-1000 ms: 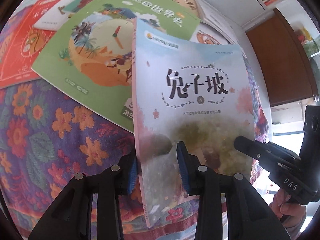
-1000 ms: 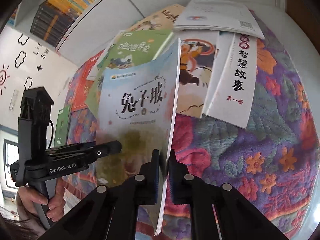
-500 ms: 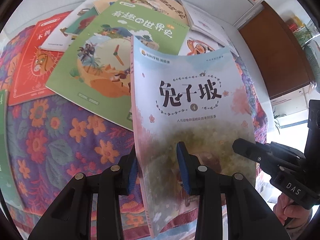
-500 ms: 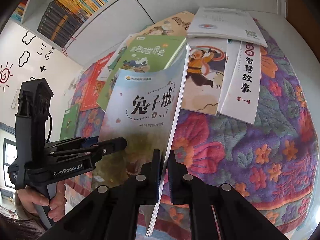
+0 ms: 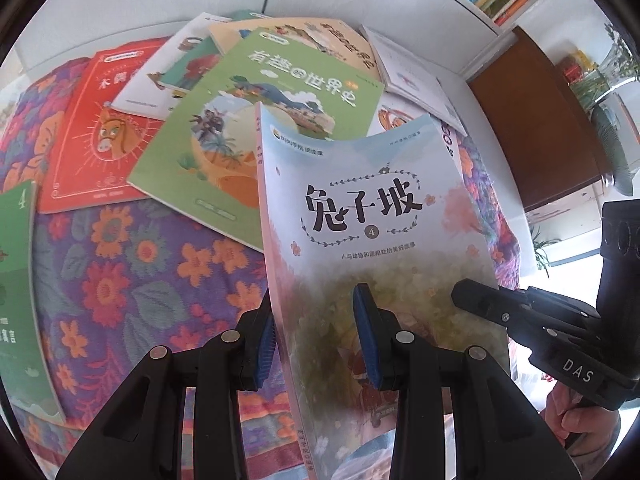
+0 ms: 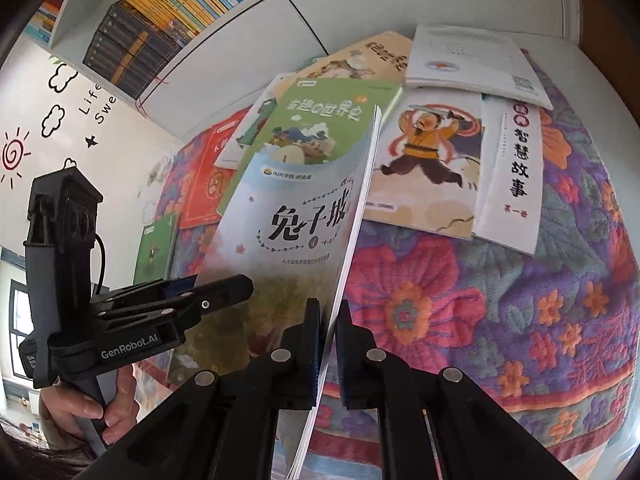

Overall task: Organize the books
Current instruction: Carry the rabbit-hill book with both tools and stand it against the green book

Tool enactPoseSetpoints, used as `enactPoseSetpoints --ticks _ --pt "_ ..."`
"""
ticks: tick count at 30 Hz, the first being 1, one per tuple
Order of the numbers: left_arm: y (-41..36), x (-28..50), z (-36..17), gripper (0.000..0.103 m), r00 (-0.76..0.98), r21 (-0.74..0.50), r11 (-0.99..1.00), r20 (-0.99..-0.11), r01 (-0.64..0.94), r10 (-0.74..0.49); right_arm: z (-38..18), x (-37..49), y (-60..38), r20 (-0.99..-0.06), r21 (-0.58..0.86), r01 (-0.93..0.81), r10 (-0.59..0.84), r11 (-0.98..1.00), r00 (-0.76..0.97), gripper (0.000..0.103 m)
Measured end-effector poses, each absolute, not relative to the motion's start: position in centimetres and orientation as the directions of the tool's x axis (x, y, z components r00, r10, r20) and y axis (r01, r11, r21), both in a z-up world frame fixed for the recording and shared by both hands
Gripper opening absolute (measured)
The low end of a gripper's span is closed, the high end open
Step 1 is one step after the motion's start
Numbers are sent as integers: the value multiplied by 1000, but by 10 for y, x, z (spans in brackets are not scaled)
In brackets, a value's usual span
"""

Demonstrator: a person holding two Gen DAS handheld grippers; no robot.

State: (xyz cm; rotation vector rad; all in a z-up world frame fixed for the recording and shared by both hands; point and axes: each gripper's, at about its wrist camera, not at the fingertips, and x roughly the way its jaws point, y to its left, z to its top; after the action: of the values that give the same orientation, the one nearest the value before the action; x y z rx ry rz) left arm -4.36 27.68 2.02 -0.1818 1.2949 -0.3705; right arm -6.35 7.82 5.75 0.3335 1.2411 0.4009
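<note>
Pale-blue book "兔子坡 4" [image 5: 372, 240], cover bowed, lifted; left gripper [image 5: 320, 340] jaws & right gripper [image 6: 327, 344] jaws both clamp it. Only right-wrist view shows bookshelf [image 6: 160, 20] upper left.

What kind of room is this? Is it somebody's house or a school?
Probably a children's reading corner or a kid's room; I can't tell which. Picture books such as the green book lie on a flowery cloth, a bookshelf is packed, and sun and cloud stickers decorate the wall.
</note>
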Motion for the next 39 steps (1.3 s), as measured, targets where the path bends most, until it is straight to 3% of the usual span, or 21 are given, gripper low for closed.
enactPoseSetpoints --ticks 39 --pt "458 -56 47 32 373 -357 934 -867 1 -332 77 -50 255 -818 480 -265 536 836 208 9"
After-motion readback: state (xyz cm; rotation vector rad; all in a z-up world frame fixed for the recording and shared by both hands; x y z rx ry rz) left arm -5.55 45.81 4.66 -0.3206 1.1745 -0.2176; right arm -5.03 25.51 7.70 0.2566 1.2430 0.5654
